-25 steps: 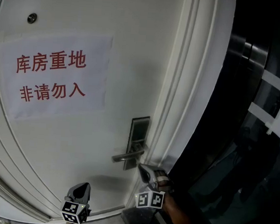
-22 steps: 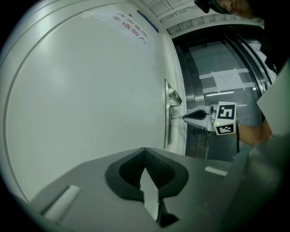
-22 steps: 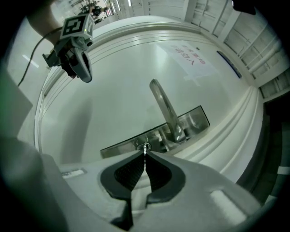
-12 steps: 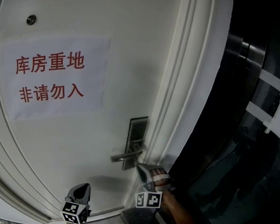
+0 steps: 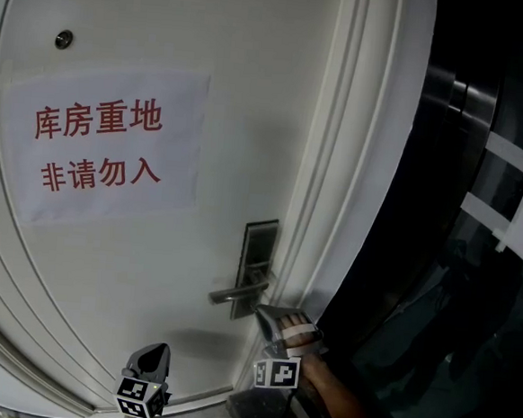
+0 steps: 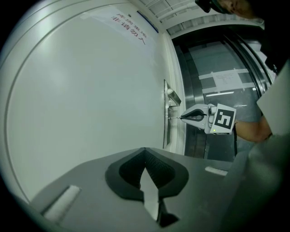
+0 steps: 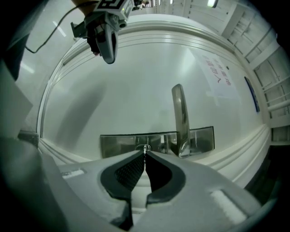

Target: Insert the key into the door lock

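**Key at the lock, right gripper rolled**

The key (image 7: 145, 152) sits pinched between the tips of the right gripper (image 7: 145, 155), whose jaws are closed down to a sliver on its thin blade. In the right gripper view, the key's far end meets the keyhole (image 7: 144, 147) in the metal lock plate (image 7: 118, 144), just left of the handle (image 7: 180, 120). We cannot tell how deep it has gone in. From the left gripper view we see the same thing sideways. The key (image 6: 174, 117) shows as a fine line bridging the right gripper (image 6: 183, 118) and the edge of the lock plate (image 6: 166, 122), below the handle (image 6: 173, 96).

In the head view, the right gripper (image 5: 264, 314) points at the lower end of the lock plate (image 5: 258, 248) on the white door (image 5: 149, 267), under the handle (image 5: 232, 293). Compared with a second ago, its marker cube (image 5: 277, 373) has turned. Two faces showed then, and now we see mostly one, so the gripper has rolled about its own axis while its tip stayed at the lock.

The left gripper (image 5: 157, 349) has not moved. It hangs low by the door, well apart from the lock, with its jaws together and nothing between them (image 6: 145, 152). The sign (image 5: 100, 146) with red characters is where it was.
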The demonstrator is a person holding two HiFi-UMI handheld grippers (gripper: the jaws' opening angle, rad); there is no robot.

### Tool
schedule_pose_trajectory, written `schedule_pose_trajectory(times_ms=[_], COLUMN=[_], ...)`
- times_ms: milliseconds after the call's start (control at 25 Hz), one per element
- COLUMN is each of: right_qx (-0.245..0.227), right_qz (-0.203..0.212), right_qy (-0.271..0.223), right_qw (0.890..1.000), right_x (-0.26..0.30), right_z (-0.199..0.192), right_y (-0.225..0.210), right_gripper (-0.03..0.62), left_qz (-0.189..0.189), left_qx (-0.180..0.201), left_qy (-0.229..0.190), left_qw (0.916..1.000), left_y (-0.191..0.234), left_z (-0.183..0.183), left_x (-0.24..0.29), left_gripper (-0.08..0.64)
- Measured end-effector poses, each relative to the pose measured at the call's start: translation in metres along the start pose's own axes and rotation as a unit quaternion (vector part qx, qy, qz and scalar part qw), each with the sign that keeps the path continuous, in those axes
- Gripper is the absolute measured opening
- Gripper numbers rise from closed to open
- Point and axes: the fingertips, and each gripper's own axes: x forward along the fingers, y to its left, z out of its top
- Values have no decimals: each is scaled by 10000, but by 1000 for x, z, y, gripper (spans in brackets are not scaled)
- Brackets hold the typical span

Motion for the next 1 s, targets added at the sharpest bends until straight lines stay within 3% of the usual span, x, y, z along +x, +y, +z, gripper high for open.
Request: schedule_pose_trajectory(times_ms=[1000], right_qx=[163], right_qz=[8], right_qy=[102], right_qw=[9998], right_x=[7], right_z=[-3], right_y=[1], right_gripper=[11], left_qz=[8], left_qx=[26], left_qy=[-9], left_qw=[10000], left_y=[9], left_z=[4], left_x=[2], left_gripper=[3])
